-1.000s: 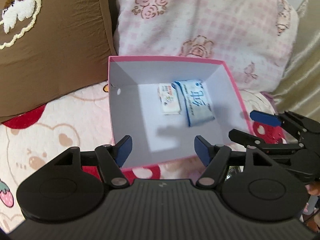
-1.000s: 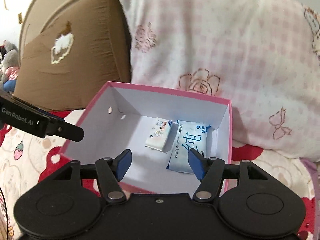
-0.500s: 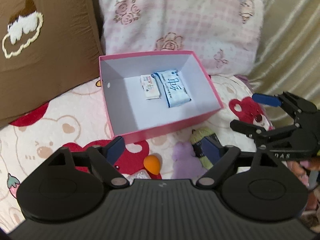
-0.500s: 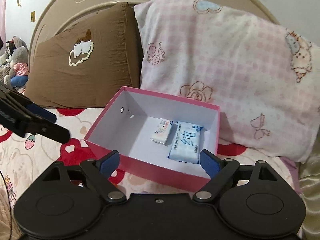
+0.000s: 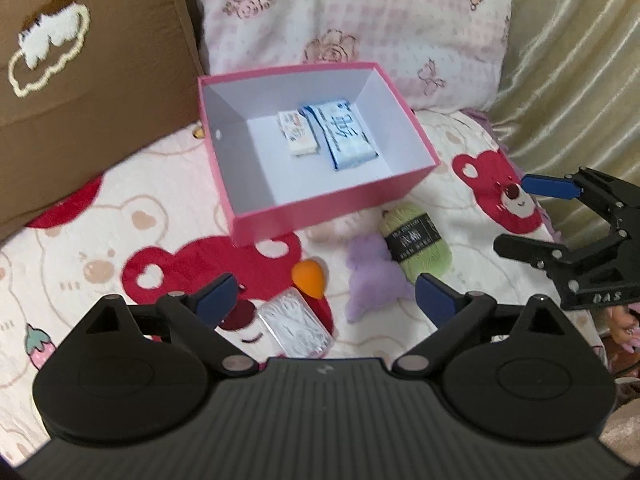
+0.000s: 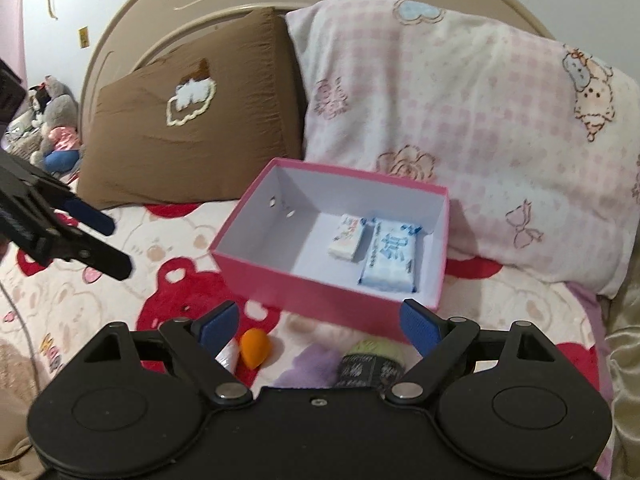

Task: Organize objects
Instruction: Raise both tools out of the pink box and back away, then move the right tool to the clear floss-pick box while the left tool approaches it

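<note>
- brown pillow [image 5: 80, 92] leaning at 10 o'clock in the left wrist view, white fluffy patch on it, standing just beside the pink checked pillow [image 5: 360, 28].
- left gripper [image 5: 324, 296] hanging over the bear-print blanket [image 5: 92, 240], jaws opening wide, nothing sitting between them.
- clear plastic packet [image 5: 296, 328] lying at 6 o'clock, just under the left gripper's gap, its top corner touching the orange egg-shaped sponge [image 5: 308, 278].
- pink box [image 5: 332, 212] sitting at 12 o'clock, lid off, white inside, back edge against the checked pillow.
- small white tissue pack [image 5: 298, 133] and blue wipes pack [image 5: 345, 133] lying side by side inside the box toward the far wall, touching or nearly so.
- purple plush toy [image 5: 372, 276] lying on the blanket in front of the box, touching the green yarn ball [image 5: 416, 240] with its black label band.
- right gripper [image 6: 320, 326] showing at 3 o'clock in the left view, jaws standing wide apart and gripping nothing; in its own view the sponge, plush and yarn are lying just below its fingers.
- gold curtain fabric [image 5: 572, 60] hanging at 2 o'clock.
</note>
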### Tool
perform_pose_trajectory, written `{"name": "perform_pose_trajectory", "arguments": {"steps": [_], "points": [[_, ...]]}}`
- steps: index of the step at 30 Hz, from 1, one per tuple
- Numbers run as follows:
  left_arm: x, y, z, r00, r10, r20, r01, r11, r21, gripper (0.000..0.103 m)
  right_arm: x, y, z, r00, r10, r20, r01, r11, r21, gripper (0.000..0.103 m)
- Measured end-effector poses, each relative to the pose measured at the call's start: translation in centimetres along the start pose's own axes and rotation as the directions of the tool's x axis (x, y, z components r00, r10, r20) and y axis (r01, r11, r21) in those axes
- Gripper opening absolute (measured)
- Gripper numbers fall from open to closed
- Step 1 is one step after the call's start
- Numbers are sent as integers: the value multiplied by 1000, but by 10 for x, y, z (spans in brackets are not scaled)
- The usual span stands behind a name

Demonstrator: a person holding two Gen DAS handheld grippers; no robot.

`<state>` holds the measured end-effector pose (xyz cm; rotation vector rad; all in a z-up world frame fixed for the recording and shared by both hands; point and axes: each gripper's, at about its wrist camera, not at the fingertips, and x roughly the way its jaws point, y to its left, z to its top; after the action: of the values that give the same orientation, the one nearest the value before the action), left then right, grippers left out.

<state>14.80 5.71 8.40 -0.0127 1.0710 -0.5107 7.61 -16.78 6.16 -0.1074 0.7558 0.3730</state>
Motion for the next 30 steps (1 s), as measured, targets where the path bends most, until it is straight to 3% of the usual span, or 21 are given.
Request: {"name": "perform_pose_trajectory", "arguments": {"steps": [3,7,17,19,25,30], "points": [[2,-2,-4,999,-48,-18,48,999,4,97,-7,8,-5,999,36,0,-36,999,-4,90],[1,-6,-12,999,-44,3,44,999,7,97,-11,17,-14,996,89,-7,-89,996,1,90],[12,-4,-49,989,107,105,-116,990,85,94,14,46,-33,979,180,-91,-184,982,-39,90],[22,0,-57,988,129,88,-136,988,75,94,23,53,-37,972,203,-119,-208,977,-39,90],[46,13,-77,995,81,56,-82,996,29,93,40,78,-48,952,228,-205,-249,965,-85,90],[66,24,-90,998,55,31,-55,998,-17,93,61,89,-60,931,266,-251,-287,956,-54,90]]}}
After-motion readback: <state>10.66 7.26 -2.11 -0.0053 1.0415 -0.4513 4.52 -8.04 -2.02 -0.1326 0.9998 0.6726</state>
